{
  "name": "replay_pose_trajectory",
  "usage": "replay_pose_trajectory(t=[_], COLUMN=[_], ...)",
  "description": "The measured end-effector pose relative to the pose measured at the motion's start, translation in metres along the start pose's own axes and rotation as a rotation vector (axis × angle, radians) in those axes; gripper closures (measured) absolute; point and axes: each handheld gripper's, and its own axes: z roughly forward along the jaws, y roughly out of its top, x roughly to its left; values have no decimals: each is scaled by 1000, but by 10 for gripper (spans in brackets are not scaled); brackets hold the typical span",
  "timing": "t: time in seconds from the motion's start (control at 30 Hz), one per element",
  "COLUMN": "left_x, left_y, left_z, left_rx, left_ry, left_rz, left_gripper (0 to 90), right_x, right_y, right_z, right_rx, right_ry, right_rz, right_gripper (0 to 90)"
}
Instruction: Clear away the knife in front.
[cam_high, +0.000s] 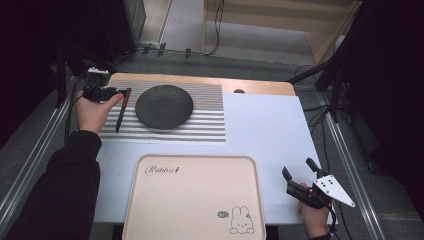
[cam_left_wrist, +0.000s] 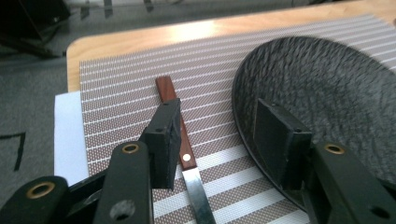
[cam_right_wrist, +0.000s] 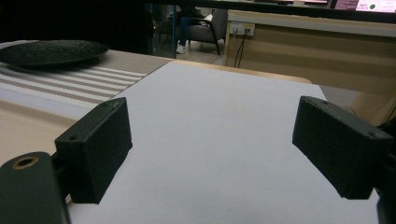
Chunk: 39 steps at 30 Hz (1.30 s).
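Observation:
A knife (cam_left_wrist: 173, 116) with a red-brown wooden handle and a steel blade lies on the striped placemat (cam_left_wrist: 116, 88), left of a dark textured plate (cam_left_wrist: 327, 93). My left gripper (cam_left_wrist: 217, 135) is open just above the mat, its left jaw beside the knife handle and its right jaw over the plate's rim. In the high view the left gripper (cam_high: 119, 93) sits at the knife (cam_high: 122, 109) handle's far end, with the plate (cam_high: 164, 106) to its right. My right gripper (cam_high: 299, 168) is open and holds nothing over the white sheet (cam_right_wrist: 219, 107) at the near right.
A beige tray (cam_high: 195, 200) with a rabbit print lies at the table's front middle. The wooden table edge (cam_high: 260, 87) runs along the back. Metal rails (cam_high: 350, 165) flank both sides of the table.

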Motion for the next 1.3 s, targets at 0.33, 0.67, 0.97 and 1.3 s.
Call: replay_pose_trajectory(t=[0.33,0.67,0.97,1.3], left_x=[5,6,0,-8], left_y=[-4,-11,-16,-18], left_z=[29,45,59,61], left_rx=[135,191,228,228], left_ry=[48,70,131,166], left_rz=[4,6,29,41], left_gripper=[638,716,720,769], right_x=[0,0,0,0], right_y=[0,0,0,0], right_z=[0,1,1,1], right_rx=[0,3,4,3], right_ry=[1,-3,-5,-6], right_rz=[-2,-1,-1,-3], right_gripper=[102,102,102,102])
